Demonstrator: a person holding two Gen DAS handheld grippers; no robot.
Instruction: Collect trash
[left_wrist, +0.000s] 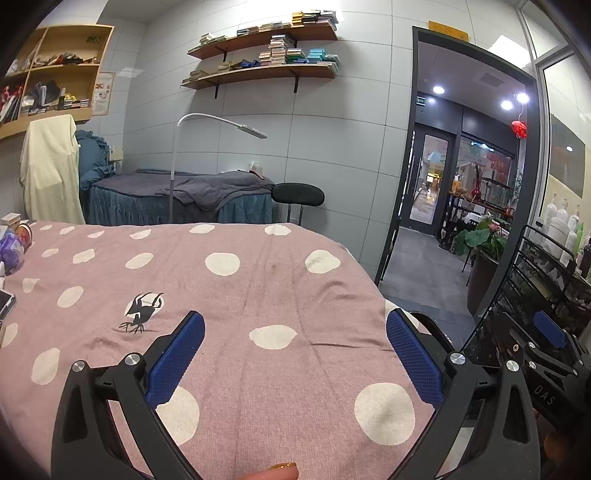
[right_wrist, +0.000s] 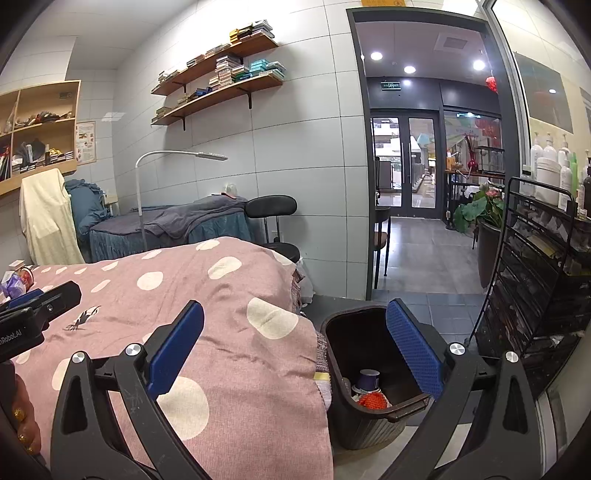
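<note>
The left hand-held gripper (left_wrist: 295, 354) hangs over the bed with its blue-padded fingers spread wide and nothing between them. Below it lies the pink bedspread with white polka dots (left_wrist: 236, 295), and a small black feathery scrap (left_wrist: 142, 308) lies on the cloth, off to the left of the left finger. At the bed's far left edge sits a cluster of small items, among them something purple and crumpled (left_wrist: 11, 251).

The right hand-held gripper (right_wrist: 295, 354) is just as wide open and empty, poised over the bed's right edge. Beside the bed stands a dark ribbed plastic waste bin (right_wrist: 369, 424) on the floor, holding a purple-and-white cup (right_wrist: 367, 380) and an orange mesh ball (right_wrist: 373, 400). The bin's right side passes behind the right finger. To the right rises a black wire rack (right_wrist: 535, 280) topped with white pump bottles.
</note>
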